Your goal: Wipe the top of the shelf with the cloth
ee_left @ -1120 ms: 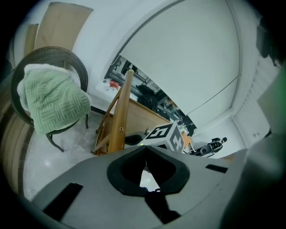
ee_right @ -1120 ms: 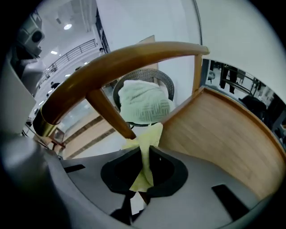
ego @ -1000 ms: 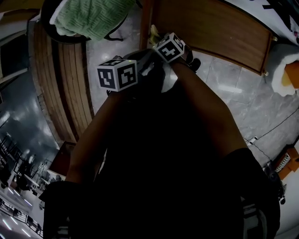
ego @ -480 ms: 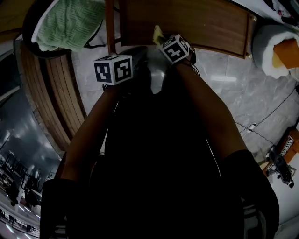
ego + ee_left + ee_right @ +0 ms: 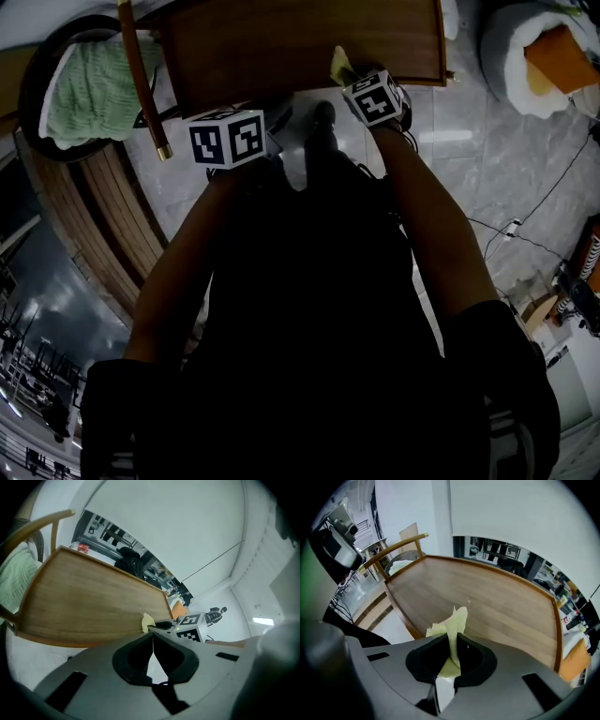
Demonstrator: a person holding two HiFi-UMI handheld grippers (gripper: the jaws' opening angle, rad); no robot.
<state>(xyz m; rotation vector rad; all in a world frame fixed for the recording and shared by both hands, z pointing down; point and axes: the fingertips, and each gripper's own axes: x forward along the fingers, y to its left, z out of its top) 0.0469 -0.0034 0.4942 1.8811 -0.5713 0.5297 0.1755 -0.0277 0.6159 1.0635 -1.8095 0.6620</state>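
The shelf's wooden top [image 5: 300, 42] lies at the top of the head view, just beyond both marker cubes. My right gripper [image 5: 453, 640] is shut on a pale yellow cloth [image 5: 455, 623], and the cloth's free end sticks up over the near edge of the shelf top [image 5: 497, 602]. In the head view the cloth [image 5: 339, 64] shows just past the right cube [image 5: 375, 97]. My left gripper [image 5: 152, 637] is shut with nothing in it, short of the shelf's front edge [image 5: 89, 602]. Its cube [image 5: 227, 139] is left of the right one.
A chair with a green knitted cushion [image 5: 84, 89] and a curved wooden rail [image 5: 141, 80] stands left of the shelf. A white round bed with an orange cushion [image 5: 539, 52] sits at the right. Cables [image 5: 525, 234] run over the grey tiled floor. A slatted wooden curve [image 5: 112, 234] lies at the left.
Both grippers have come up to the shelf's front edge, the shelf now centred ahead. The chair and cushion have slid left. The cloth stays pinched in the right gripper.
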